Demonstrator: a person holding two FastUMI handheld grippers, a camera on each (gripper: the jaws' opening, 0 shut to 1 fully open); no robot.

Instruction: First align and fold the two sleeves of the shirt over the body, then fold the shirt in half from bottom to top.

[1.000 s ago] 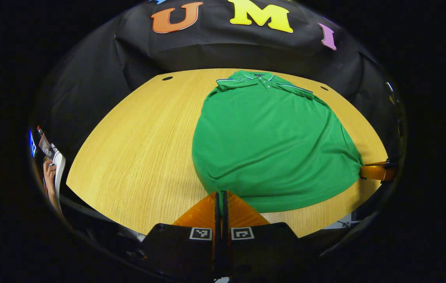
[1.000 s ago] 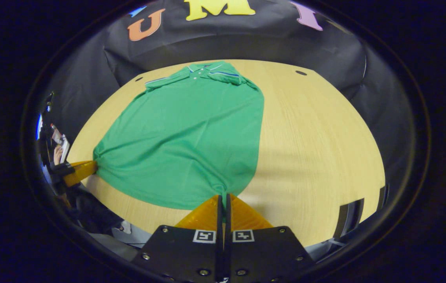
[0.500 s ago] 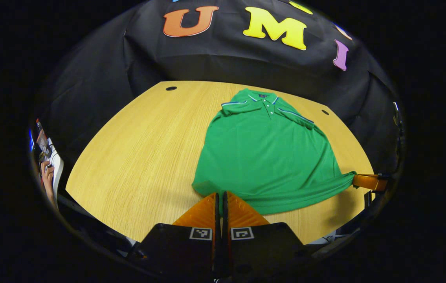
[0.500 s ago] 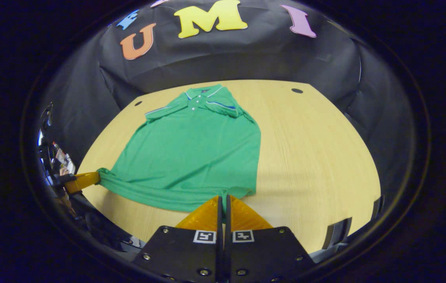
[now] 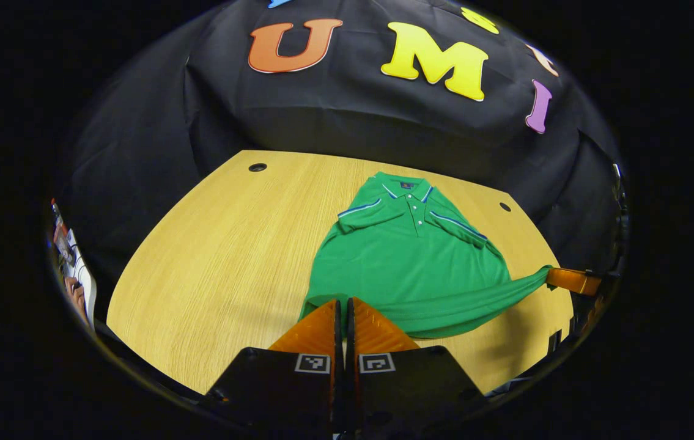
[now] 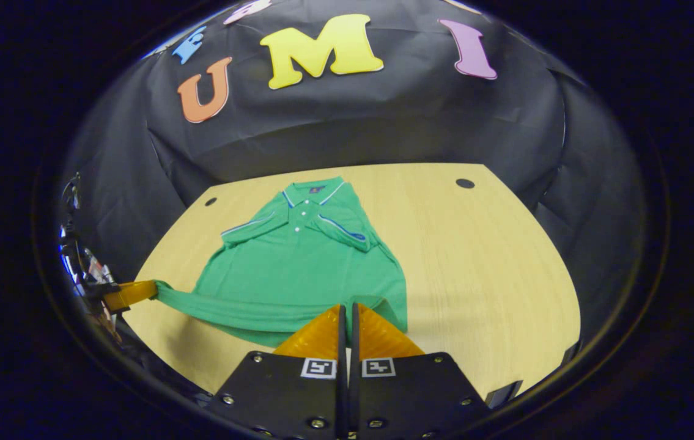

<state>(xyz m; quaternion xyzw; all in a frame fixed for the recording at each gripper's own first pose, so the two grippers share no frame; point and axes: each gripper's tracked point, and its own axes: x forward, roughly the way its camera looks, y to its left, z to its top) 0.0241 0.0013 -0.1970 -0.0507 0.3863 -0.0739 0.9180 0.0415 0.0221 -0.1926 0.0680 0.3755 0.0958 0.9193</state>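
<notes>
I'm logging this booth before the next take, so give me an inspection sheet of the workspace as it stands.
Surface: wooden table, two small round holes near the far corners.
Job's things: green shirt front up, collar at the far side, both sleeves folded over the body; bottom hem lifted off the table at both corners.
Clutter: nothing seen.
Grippers: left claw shut on the shirt's hem corner; right claw shut on the other hem corner.
Cables: nothing seen.
Surroundings: black cloth wall behind the table.

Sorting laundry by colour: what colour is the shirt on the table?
Green, with thin blue-and-white trim on collar and sleeves; the shirt shows best in the right gripper view.
</notes>
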